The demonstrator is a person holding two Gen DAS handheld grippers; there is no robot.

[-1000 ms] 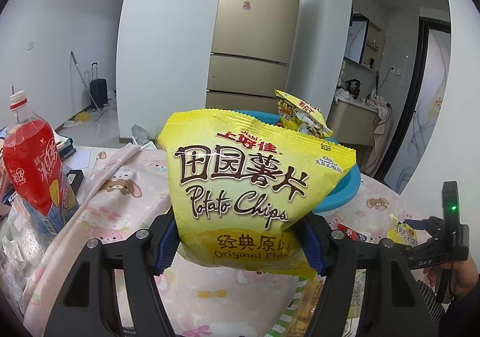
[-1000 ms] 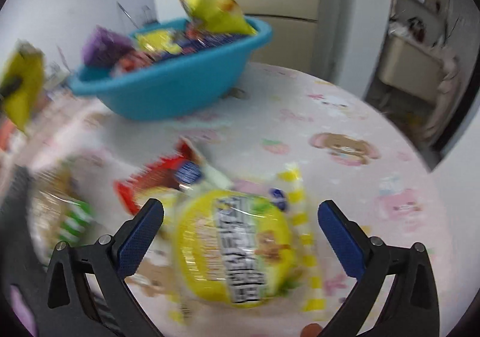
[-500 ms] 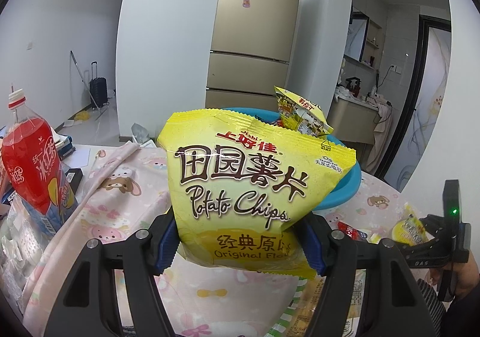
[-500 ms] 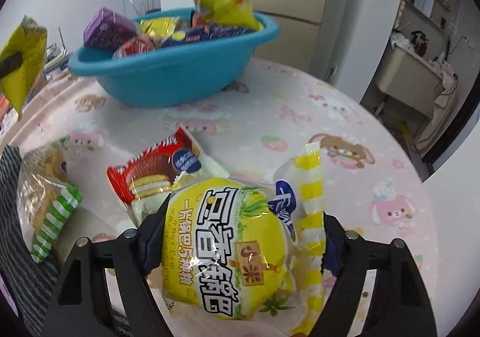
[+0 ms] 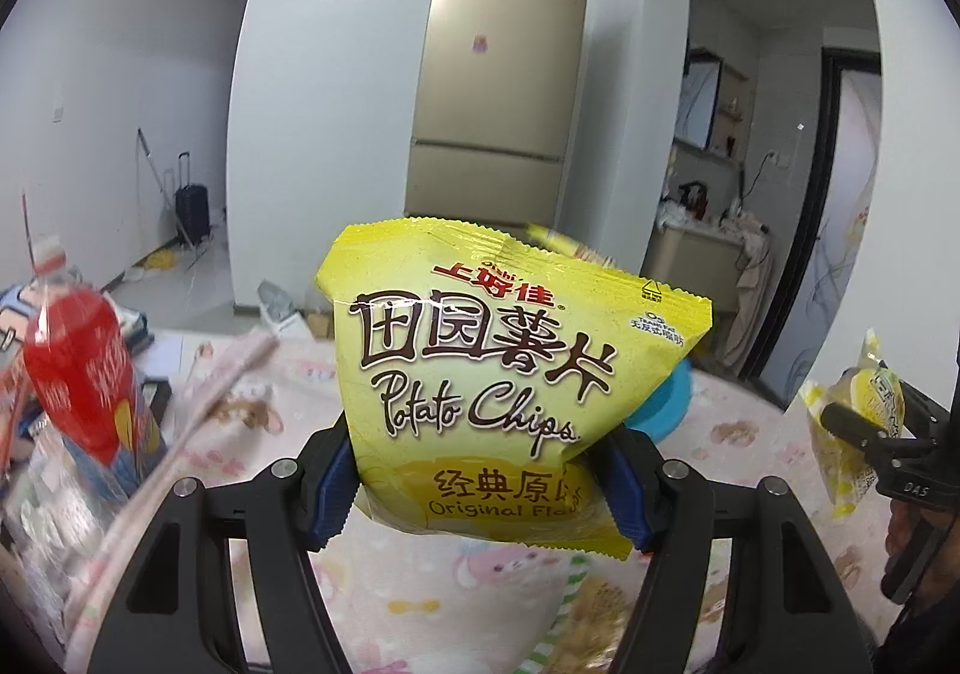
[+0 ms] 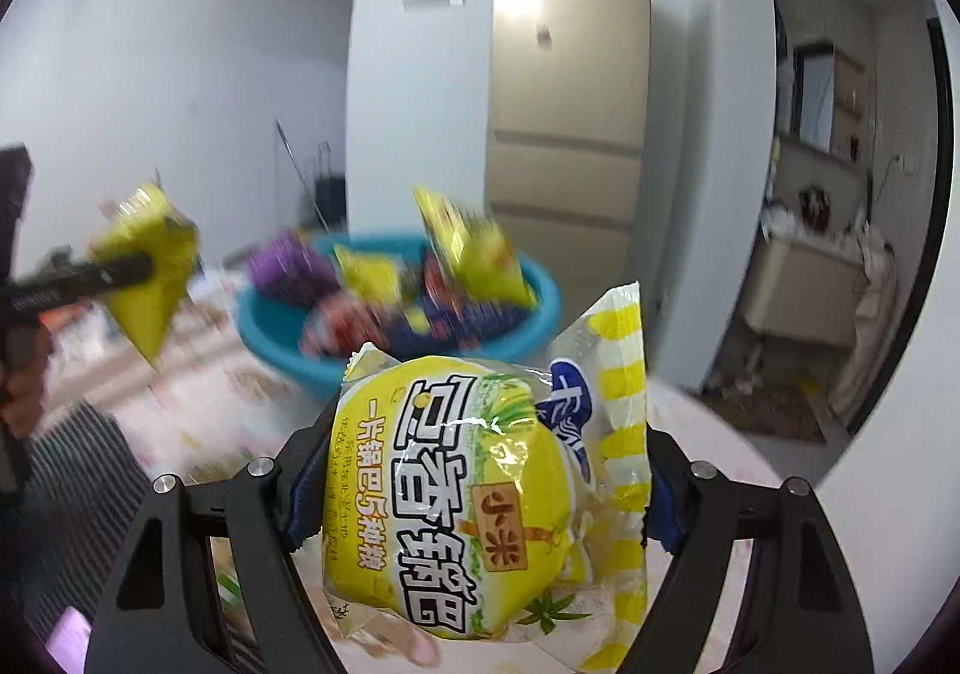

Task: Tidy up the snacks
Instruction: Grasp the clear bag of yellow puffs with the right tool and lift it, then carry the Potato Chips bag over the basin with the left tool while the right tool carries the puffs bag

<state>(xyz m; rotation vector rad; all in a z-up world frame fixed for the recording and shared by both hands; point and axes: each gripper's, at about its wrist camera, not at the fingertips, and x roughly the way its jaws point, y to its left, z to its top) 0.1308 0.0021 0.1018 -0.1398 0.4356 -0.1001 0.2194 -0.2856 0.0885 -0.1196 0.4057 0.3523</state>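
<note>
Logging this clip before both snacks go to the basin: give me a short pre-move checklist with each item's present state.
1. Left gripper clamped on potato chips bag: ok.
2. Right gripper clamped on yellow rice-cracker packet: ok.
3. Both packets lifted clear of the tablecloth: ok.
4. Blue basin in sight ahead: ok.
5. Room left in the basin: cannot tell, blurred.

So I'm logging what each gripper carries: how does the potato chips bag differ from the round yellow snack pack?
The potato chips bag is an opaque flat pouch with brown English lettering; the round snack pack is a clear, yellow-striped wrapper over a disc-shaped snack. The chips bag sits in the left gripper, the snack pack in the right gripper. Both are mostly yellow and clamped off the table.
</note>
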